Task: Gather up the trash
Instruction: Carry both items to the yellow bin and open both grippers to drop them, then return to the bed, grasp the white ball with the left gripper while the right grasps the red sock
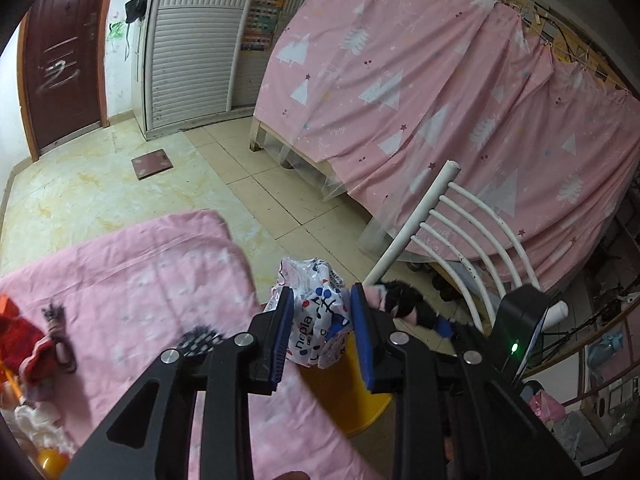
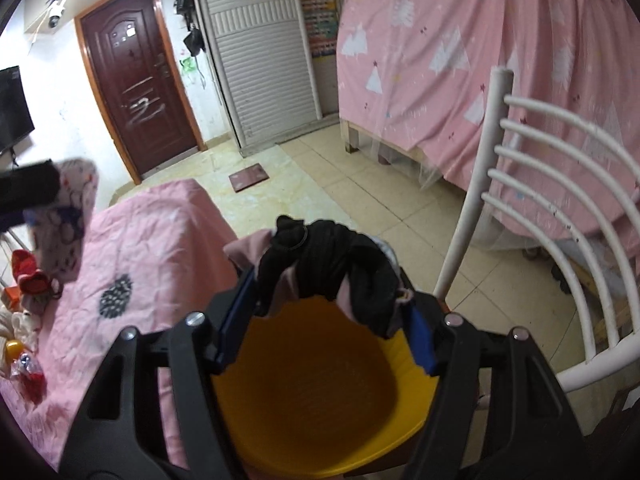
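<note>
My left gripper [image 1: 320,300] is shut on a crumpled white plastic wrapper [image 1: 316,320] with red and blue dots and printed lettering. It hangs over the rim of a yellow basin [image 1: 360,404]. In the right wrist view this gripper [image 2: 44,204] and the wrapper [image 2: 68,216] show at the left edge, blurred. My right gripper [image 2: 328,288] is shut on a wide bundle of black and pink cloth [image 2: 332,248], held over the yellow basin [image 2: 320,392]. From the left wrist view the bundle [image 1: 404,304] sits just right of the wrapper.
A pink quilt [image 1: 140,300] covers the surface on the left, with a red cloth [image 1: 24,344], a yellow ball [image 2: 15,347] and small scraps at its near edge. A white slatted chair back [image 2: 560,184] stands to the right. Behind are a pink curtain [image 1: 440,100], tiled floor, a floor scale [image 1: 152,163] and a brown door [image 2: 136,80].
</note>
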